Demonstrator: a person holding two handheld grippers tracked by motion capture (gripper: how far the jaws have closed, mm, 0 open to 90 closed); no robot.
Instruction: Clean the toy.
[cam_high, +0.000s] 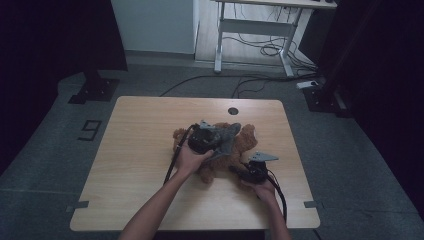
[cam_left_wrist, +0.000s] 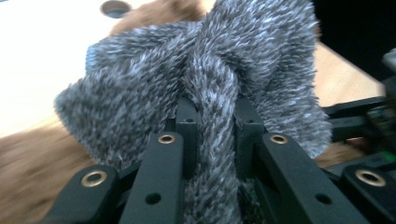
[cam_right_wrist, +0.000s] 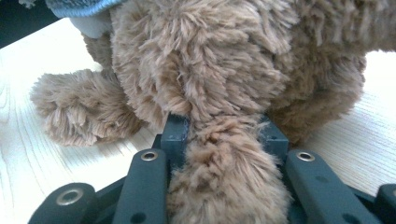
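Lying just right of the middle of the pale wooden table (cam_high: 130, 165), the fluffy brown plush teddy bear (cam_high: 215, 167) has both grippers on it. The left gripper (cam_high: 220, 142) sits over the toy's upper part, its jaws clamped on a fold of shaggy grey knitted cloth (cam_high: 229, 135); in the left gripper view that grey cloth (cam_left_wrist: 210, 88) bunches into a thick twist squeezed between the two black jaws, with brown fur showing at about eight o'clock and the table's round cable hole (cam_left_wrist: 115, 7) at about eleven o'clock. The left hand (cam_high: 189, 159) grasps the gripper from its seven o'clock side.

The right gripper (cam_high: 239, 171) lies at the bear's five o'clock side, low near the tabletop, with a grey three-cornered plate (cam_high: 262, 156) on top and the right hand (cam_high: 262, 190) behind it. In the right gripper view its jaws are pinched on a furry brown limb (cam_right_wrist: 229, 182) of the bear (cam_right_wrist: 210, 65), and another stubby brown limb (cam_right_wrist: 81, 107) rests on the wood at about nine o'clock. A strip of blue knit (cam_right_wrist: 79, 7) shows at eleven o'clock.
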